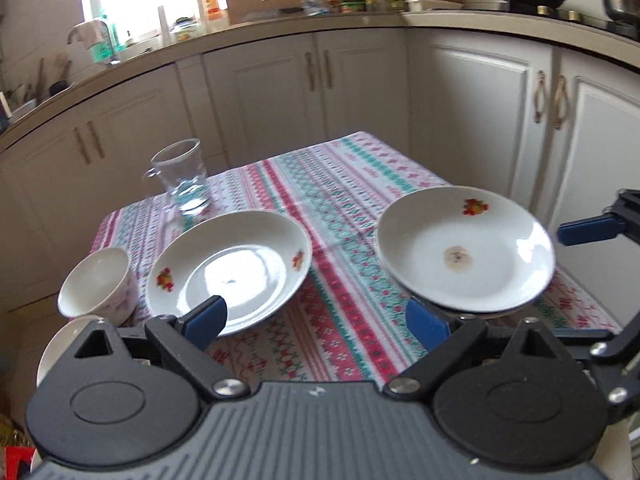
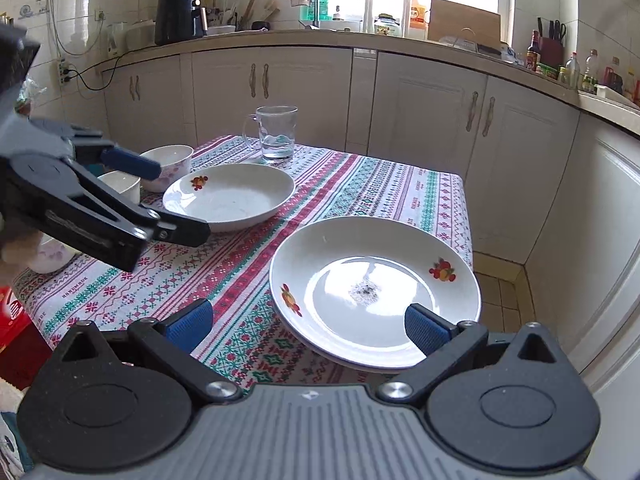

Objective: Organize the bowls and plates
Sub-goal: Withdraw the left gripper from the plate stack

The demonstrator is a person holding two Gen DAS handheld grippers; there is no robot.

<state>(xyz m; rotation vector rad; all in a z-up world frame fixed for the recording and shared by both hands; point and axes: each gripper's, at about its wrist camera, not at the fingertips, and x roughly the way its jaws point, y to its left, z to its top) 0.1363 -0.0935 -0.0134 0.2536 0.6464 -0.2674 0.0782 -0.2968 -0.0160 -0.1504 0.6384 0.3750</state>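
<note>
Each tool — left tool (image 1: 316, 322) and right tool (image 2: 308, 322) — has a ribbed grey housing, two black round pivot discs, black angular link arms with silver screws, and fingers (image 2: 190, 325) capped in blue pads — no cables visible.
</note>
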